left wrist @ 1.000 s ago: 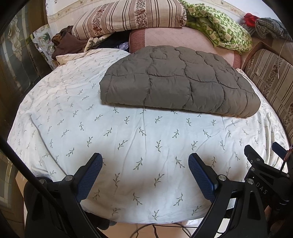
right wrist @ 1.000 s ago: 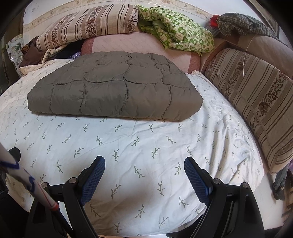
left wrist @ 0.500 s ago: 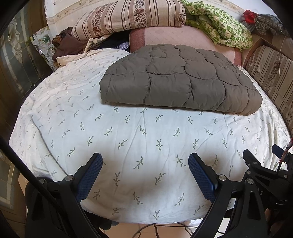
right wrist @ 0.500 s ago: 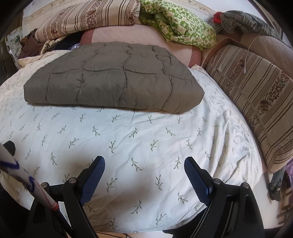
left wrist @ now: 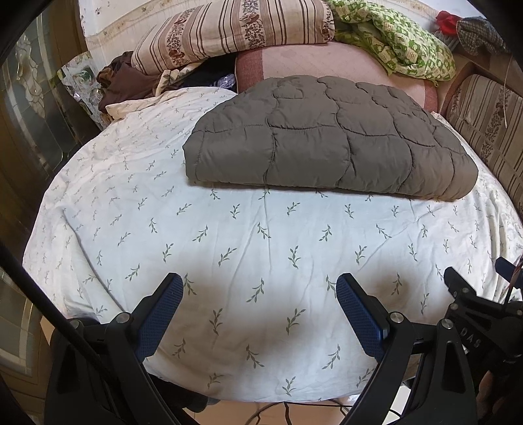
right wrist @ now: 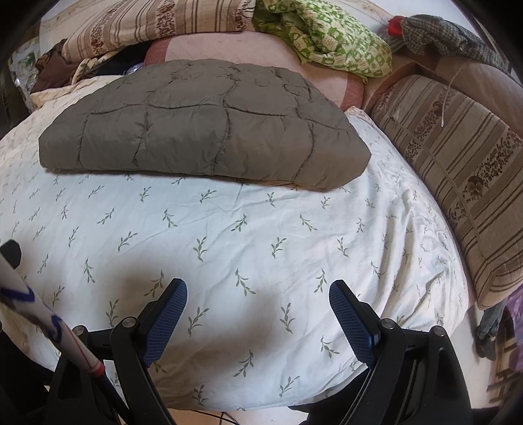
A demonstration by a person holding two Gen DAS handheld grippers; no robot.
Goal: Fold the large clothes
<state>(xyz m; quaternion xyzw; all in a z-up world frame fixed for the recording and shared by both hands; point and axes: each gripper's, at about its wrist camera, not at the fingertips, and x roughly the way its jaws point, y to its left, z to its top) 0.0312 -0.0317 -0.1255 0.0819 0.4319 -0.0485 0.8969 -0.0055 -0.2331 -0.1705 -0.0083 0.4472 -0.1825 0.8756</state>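
A grey-brown quilted padded garment lies folded in a thick flat bundle on the far half of the bed; it also shows in the right wrist view. My left gripper is open and empty, over the near part of the sheet, well short of the bundle. My right gripper is open and empty too, over the near sheet. Part of the right gripper's frame shows at the right edge of the left wrist view.
The bed has a white sheet with a leaf print. Striped pillows, a pink cushion and a green patterned cloth are piled at the back. A striped bolster lines the right side. A dark cabinet stands left.
Both grippers have drifted a little toward the bed; the folded garment sits slightly lower and larger in both views. The jaws stay open and the garment has not moved.
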